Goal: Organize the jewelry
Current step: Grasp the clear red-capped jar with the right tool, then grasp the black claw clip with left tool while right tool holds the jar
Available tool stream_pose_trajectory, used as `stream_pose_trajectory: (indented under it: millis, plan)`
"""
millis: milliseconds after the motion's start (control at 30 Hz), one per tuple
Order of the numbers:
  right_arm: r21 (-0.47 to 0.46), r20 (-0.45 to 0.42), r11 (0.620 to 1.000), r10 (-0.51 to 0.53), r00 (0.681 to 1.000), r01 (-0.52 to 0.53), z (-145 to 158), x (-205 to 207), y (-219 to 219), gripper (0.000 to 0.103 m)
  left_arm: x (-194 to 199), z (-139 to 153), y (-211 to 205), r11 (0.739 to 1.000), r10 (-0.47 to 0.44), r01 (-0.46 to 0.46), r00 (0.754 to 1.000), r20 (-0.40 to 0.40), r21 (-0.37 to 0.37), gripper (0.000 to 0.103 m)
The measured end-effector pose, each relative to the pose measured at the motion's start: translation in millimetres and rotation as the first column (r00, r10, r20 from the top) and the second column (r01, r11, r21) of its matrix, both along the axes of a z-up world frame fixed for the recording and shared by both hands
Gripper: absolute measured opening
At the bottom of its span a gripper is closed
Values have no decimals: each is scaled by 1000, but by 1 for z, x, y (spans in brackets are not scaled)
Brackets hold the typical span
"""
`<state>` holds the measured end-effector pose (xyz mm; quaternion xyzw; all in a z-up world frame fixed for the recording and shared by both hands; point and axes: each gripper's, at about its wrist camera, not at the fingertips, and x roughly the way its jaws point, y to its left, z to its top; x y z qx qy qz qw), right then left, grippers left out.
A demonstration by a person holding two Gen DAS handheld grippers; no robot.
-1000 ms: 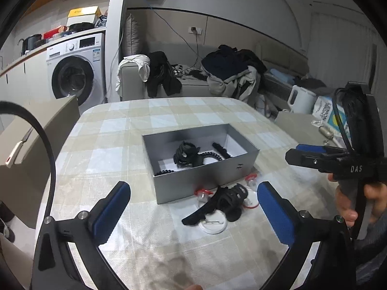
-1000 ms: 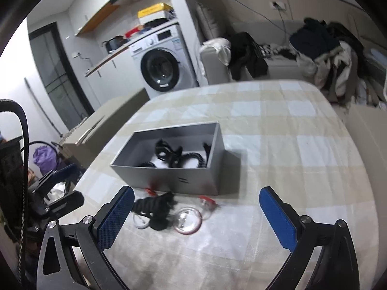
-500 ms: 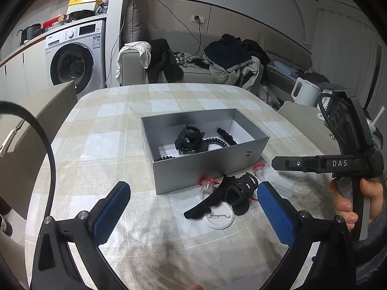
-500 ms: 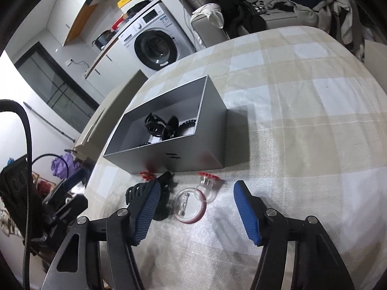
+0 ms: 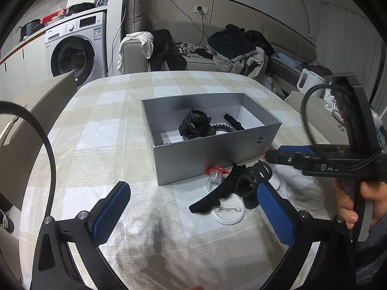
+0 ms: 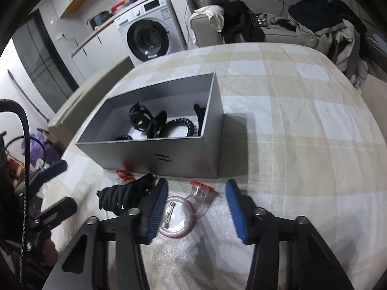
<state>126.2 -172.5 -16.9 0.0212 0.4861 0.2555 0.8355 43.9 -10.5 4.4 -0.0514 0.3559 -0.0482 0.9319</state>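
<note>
I see the bench point(image 5: 101, 130) under a checked cloth, and I take the grey box point(image 5: 217, 154) standing open on it as my landmark. Inside the box lie a black claw clip point(image 5: 196, 124) and a coiled black hair tie point(image 5: 223, 128); in the right wrist view the same clip point(image 6: 145, 120) and coil point(image 6: 180, 126) sit toward the box's right end.

My left gripper point(image 5: 193, 213) hangs on the near side of the box with its blue fingers point(image 5: 110, 212) wide apart and nothing between them. My right gripper point(image 6: 196, 211) is also on the near side of the box, low over the loose pieces; its fingers point(image 6: 157, 209) have just been closing but are apart yet, pressing on nothing that I can see. From the left wrist view I see a hand point(image 5: 358, 203) holding that gripper to the right of the box.

Just in front of the box's near wall lies a second black claw clip point(image 6: 123, 197), beside the right gripper's left finger. Between the right fingers rest a round clear badge with a pin point(image 6: 175, 217) and a small clear piece with a red top point(image 6: 202, 194). Another red-topped piece point(image 6: 124, 174) lies against the box wall.
</note>
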Motion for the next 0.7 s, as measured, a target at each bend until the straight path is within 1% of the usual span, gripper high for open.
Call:
stream_pose_trajectory:
  millis: [100,200,300,333,467,567,700]
  plan:
    - [-11,-6,1000,12,1000,-12,-4,-1,2,41,-2,2,0,1000,-4,4,1000,7,1,102]
    - [-27,-6,1000,11,1000,-11,-7,-2,4,36,-1,2,0,1000,-3,3,1000,7,-1,102]
    - [-55,11,998,14,1000,-13,-7,-3,6,25,-1,3,-1,1000,-2,2,1000,8,-2,102]
    - [-56,9,998,17,1000,-17,-7,-4,6,20,-1,3,0,1000,-1,1,1000,7,0,102]
    - [-51,24,998,24,999,-22,-4,-5,2,18,0,3,0,1000,-4,4,1000,4,-10,102]
    - [-6,11,999,41,999,-41,0,-5,-2,18,1,2,-1,1000,-9,9,1000,3,-9,102]
    - [43,10,998,40,999,-41,9,-5,-9,18,2,0,-6,1000,-23,23,1000,0,-3,102]
